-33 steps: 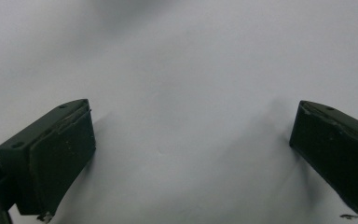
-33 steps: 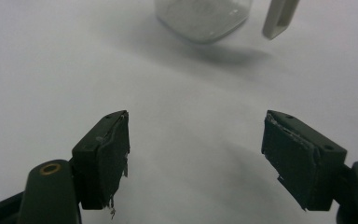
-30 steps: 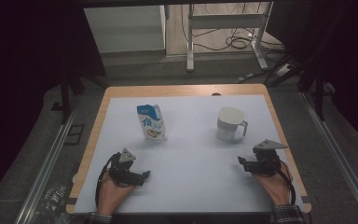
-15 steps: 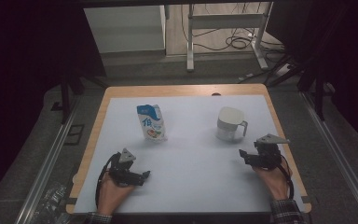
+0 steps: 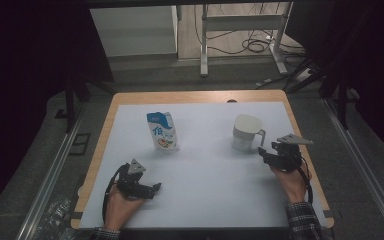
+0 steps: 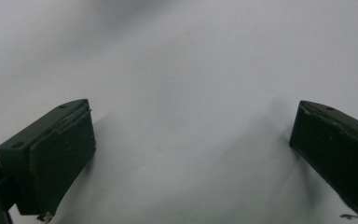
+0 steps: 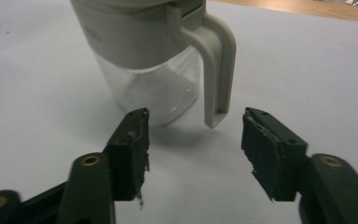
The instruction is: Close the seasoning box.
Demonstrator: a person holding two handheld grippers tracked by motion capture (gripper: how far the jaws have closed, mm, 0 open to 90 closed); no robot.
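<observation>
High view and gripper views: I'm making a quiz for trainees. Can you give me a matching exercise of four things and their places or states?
Things:
1. milk carton
2. jug
3. left gripper
4. right gripper

Places or states:
A. open over bare white sheet
B. upright, left of centre
C. open, aimed at a handle
D. clear body, white lid

Pairs: 1-B, 2-D, 3-A, 4-C

The room is dim and dark at the sides, and only the white sheet [image 5: 205, 165] on the table catches soft light from above. In the left gripper view everything looks blurry, with fuzzy grey shadows beside the black jaws. The jug [image 7: 154, 60] looks a bit soft and throws a faint shadow.
</observation>
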